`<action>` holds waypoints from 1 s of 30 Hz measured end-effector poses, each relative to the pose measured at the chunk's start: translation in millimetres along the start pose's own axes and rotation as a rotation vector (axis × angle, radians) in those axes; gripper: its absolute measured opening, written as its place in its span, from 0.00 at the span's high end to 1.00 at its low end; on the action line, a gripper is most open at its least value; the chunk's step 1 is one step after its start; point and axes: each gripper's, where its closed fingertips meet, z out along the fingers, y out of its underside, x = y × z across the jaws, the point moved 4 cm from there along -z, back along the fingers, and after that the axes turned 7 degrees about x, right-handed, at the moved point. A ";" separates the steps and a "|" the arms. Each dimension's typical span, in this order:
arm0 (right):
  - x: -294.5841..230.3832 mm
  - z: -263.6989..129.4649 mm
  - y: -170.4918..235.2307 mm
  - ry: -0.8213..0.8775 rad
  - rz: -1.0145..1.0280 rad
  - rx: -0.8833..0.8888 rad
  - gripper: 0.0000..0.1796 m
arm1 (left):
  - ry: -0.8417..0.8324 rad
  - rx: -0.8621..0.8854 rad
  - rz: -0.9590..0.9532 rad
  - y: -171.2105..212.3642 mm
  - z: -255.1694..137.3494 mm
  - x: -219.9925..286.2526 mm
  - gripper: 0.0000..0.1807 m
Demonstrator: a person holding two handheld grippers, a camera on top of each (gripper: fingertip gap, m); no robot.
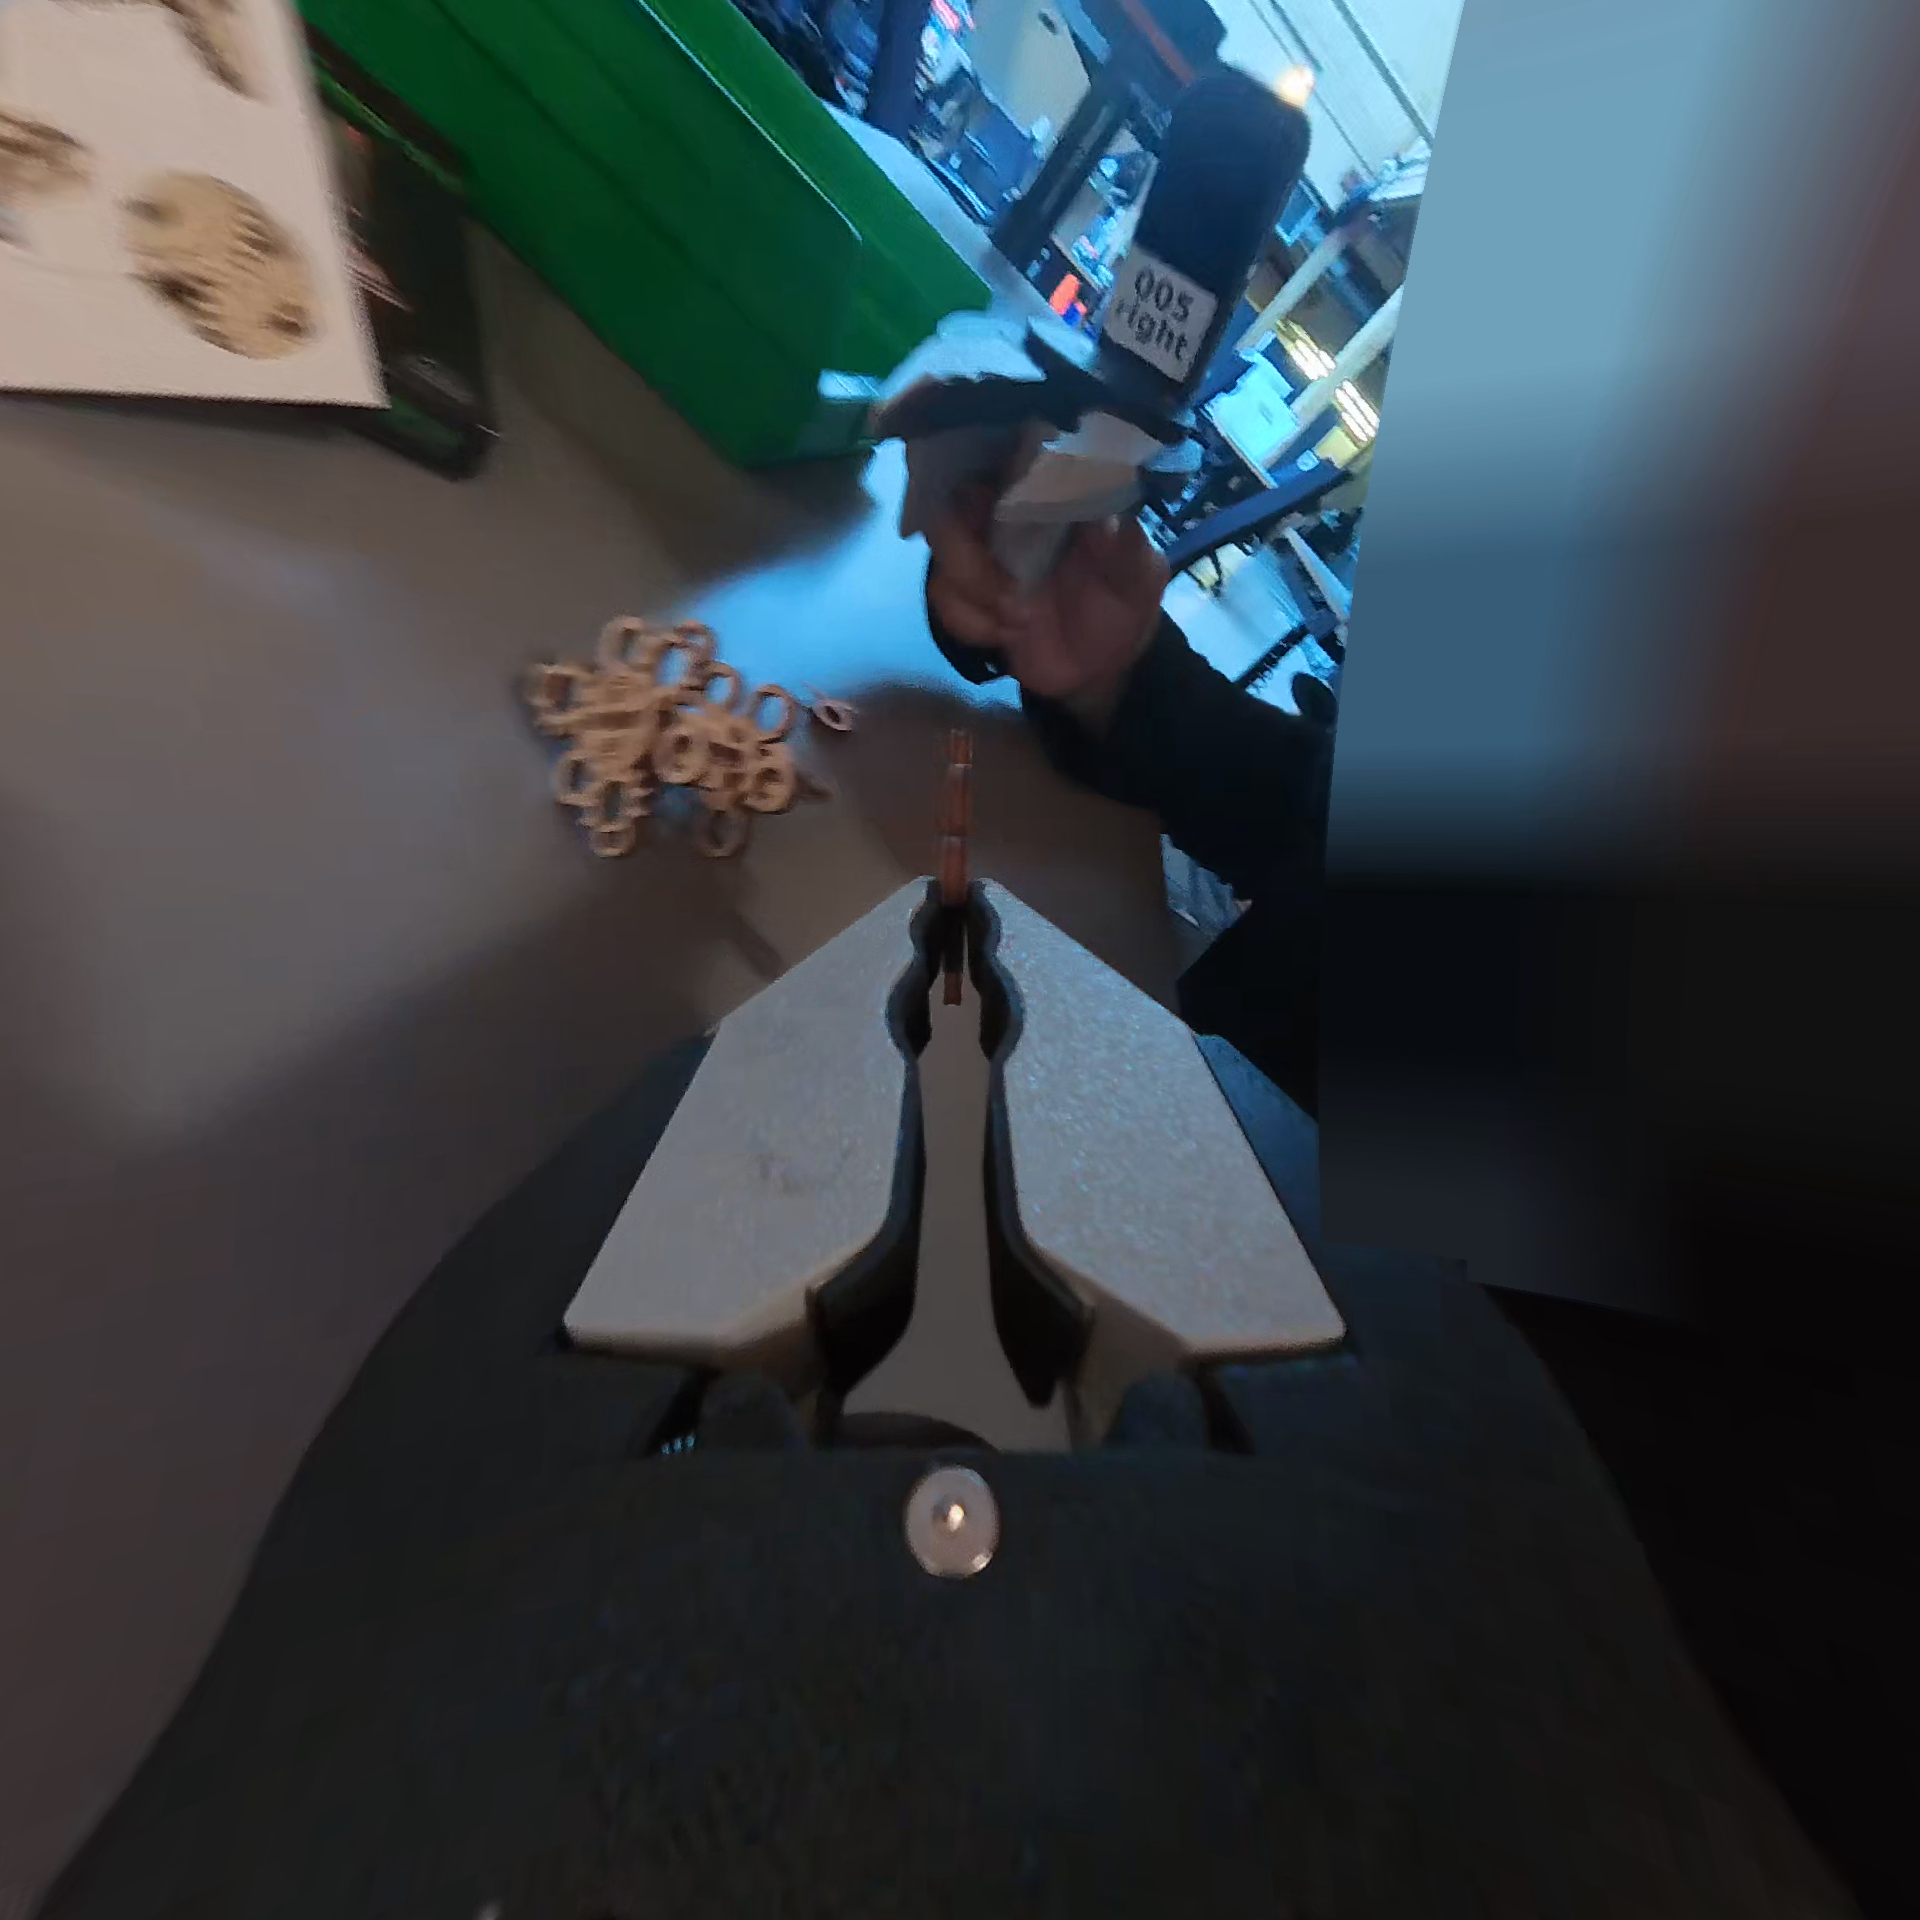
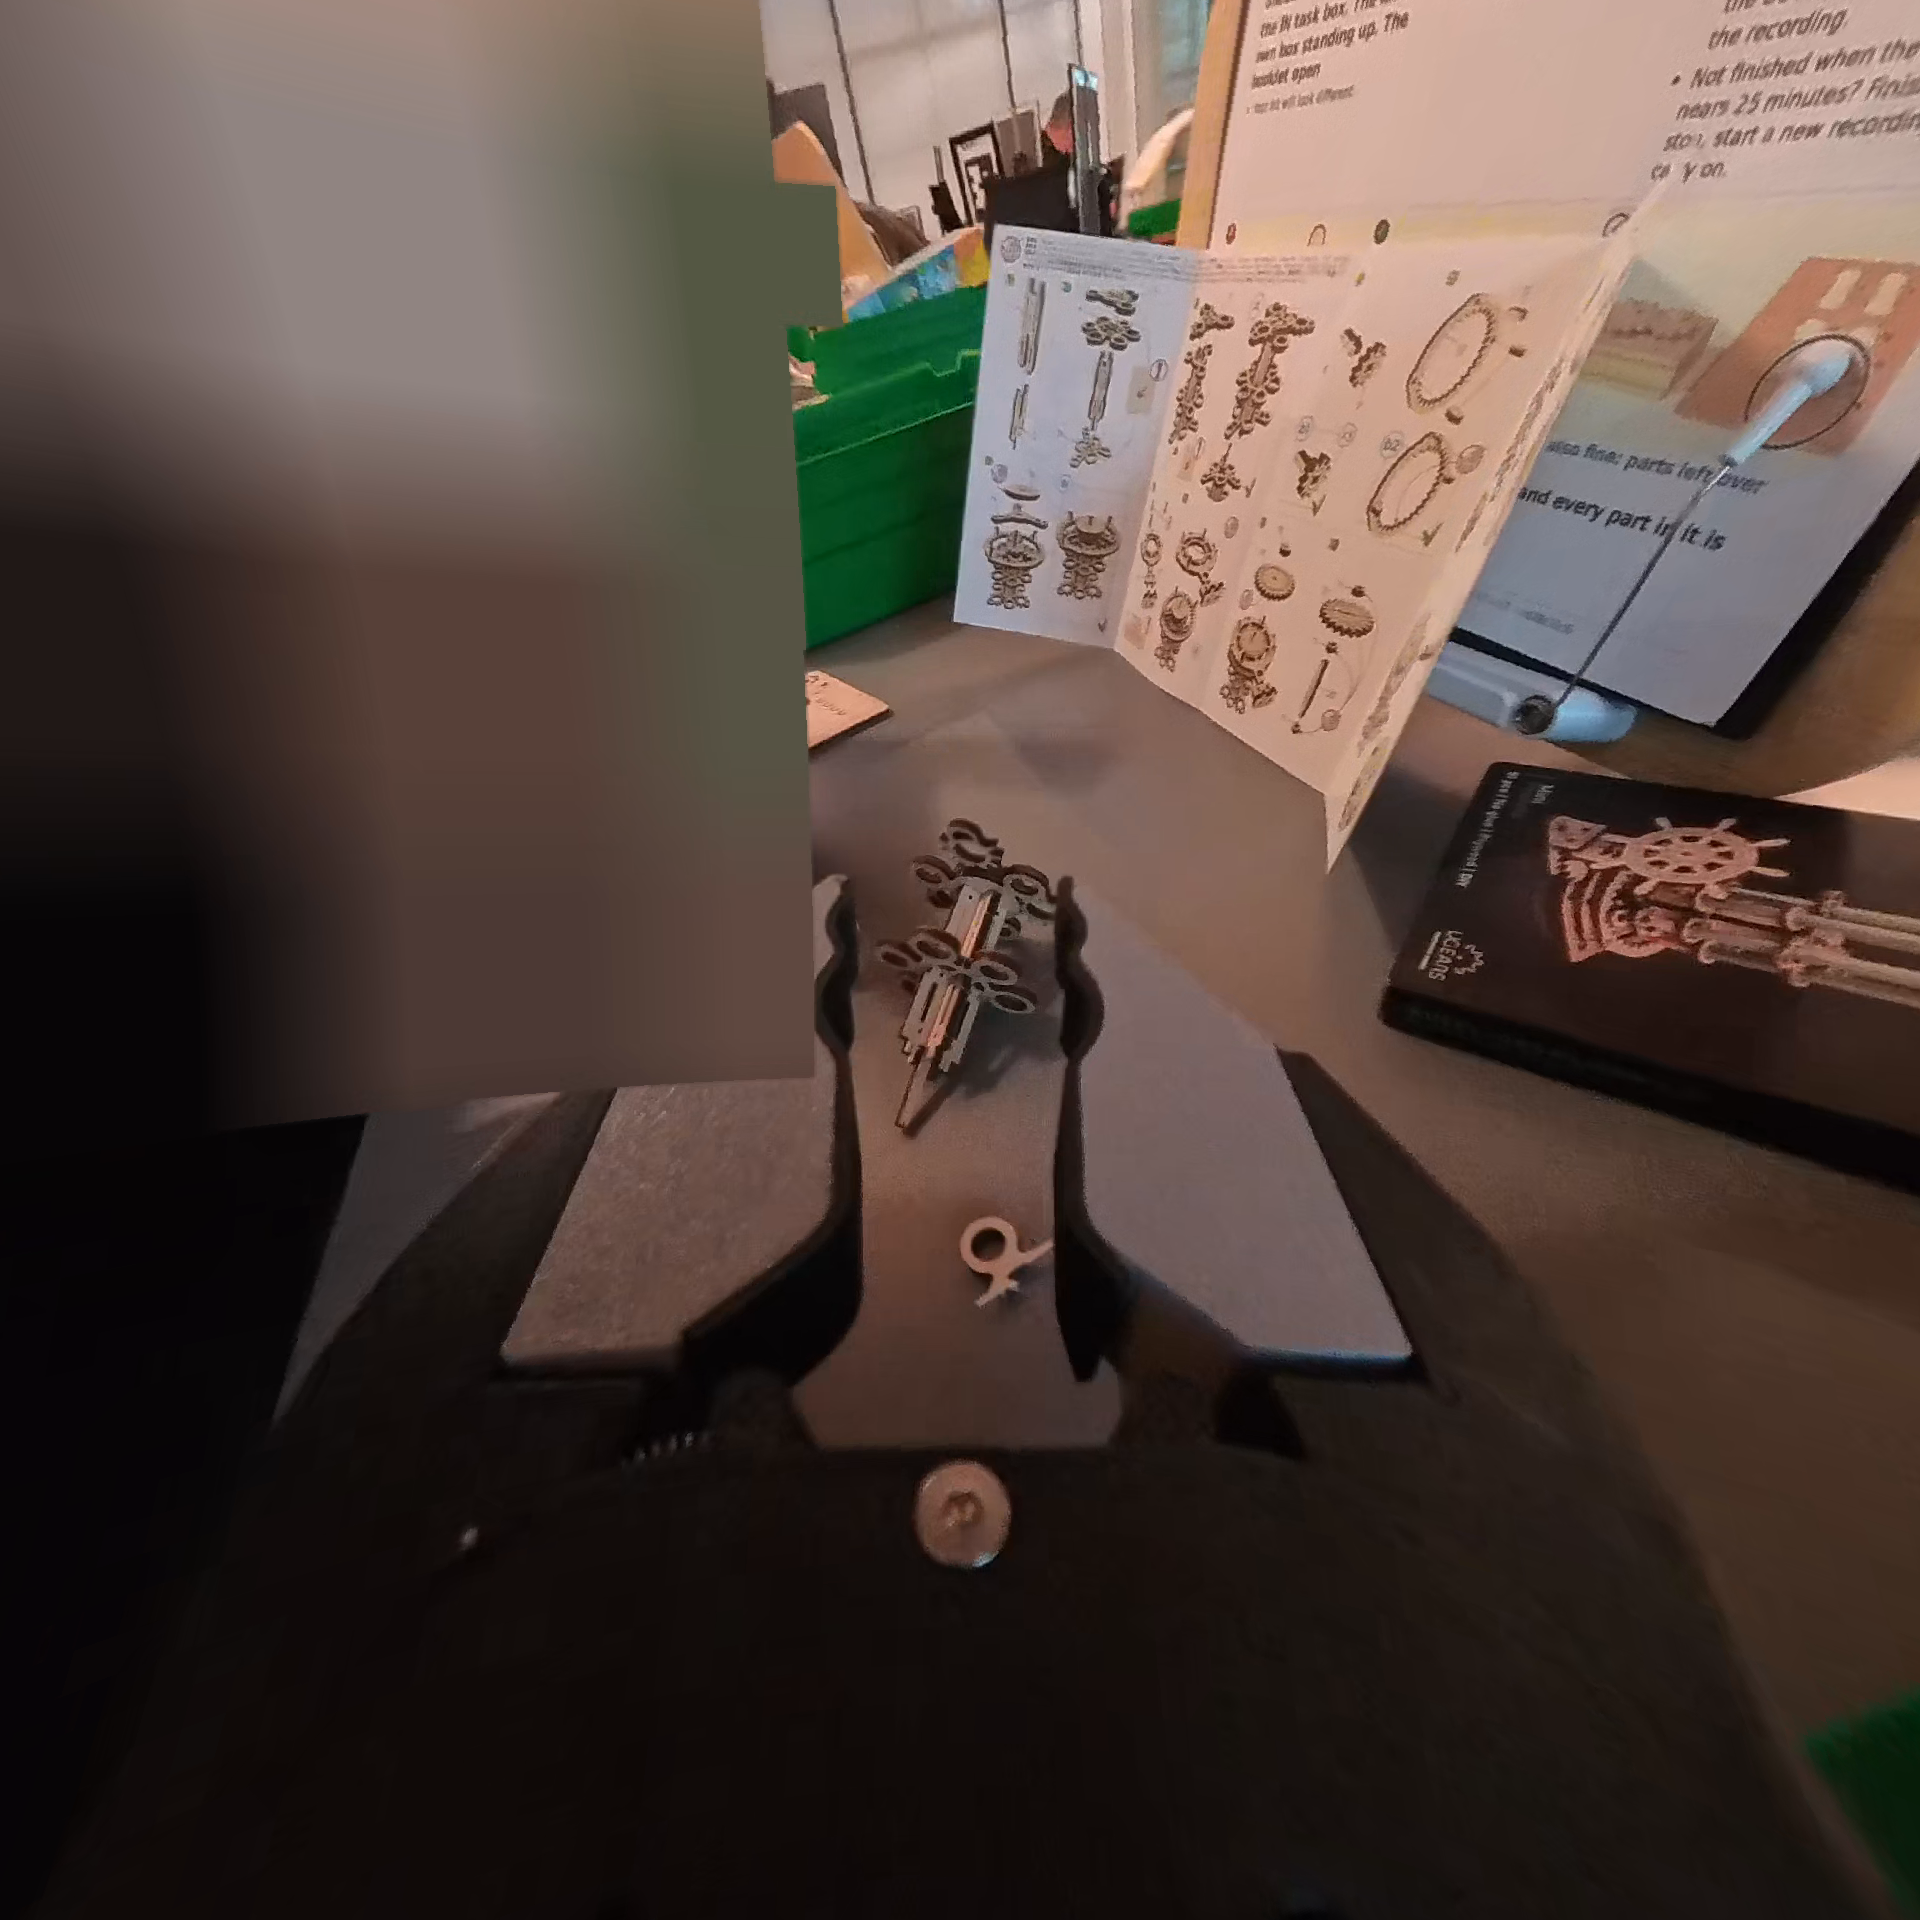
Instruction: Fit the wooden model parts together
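Note:
In the left wrist view my left gripper [image 1: 951, 896] is shut on a thin flat wooden part [image 1: 954, 805], seen edge-on and sticking out past the tips. A pile of small wooden ring parts [image 1: 665, 738] lies on the table ahead to the left. A hand holds the right gripper [image 1: 1023, 457] farther off, raised above the table. In the right wrist view my right gripper [image 2: 951, 940] is open. A partly built wooden model [image 2: 961, 956] with ring-shaped lobes lies between its fingers, apart from both. A small loose ring part [image 2: 997, 1259] lies on the table nearer the camera.
An unfolded instruction booklet [image 2: 1247, 488] stands behind the model, with a screen on a stand [image 2: 1683, 436] to its right. The black kit box [image 2: 1662, 935] lies at right. Green bins [image 2: 883, 468] [image 1: 665, 208] line the back. A white printed sheet [image 1: 177, 208] lies at far left. Some 12 cm of space lies between my two pairs of fingers.

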 end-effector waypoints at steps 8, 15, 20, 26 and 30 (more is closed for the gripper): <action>0.0 23.1 8.7 -0.004 0.083 -0.134 0.79 | -0.077 0.003 -0.264 19.4 30.3 -6.1 1.00; -3.2 51.1 22.6 -0.043 0.061 -0.312 0.76 | -0.216 -0.136 -0.263 38.2 45.2 -8.3 0.81; -3.0 57.3 32.8 -0.056 0.021 -0.400 0.75 | -0.339 -0.205 -0.078 37.7 39.0 -8.0 0.72; 6.9 50.9 41.3 -0.062 0.081 -0.461 0.76 | -0.547 -0.222 0.228 6.6 16.9 -28.3 0.72; 9.6 44.5 40.4 -0.082 0.182 -0.436 0.80 | -0.651 -0.283 0.455 -11.9 26.9 -52.4 0.72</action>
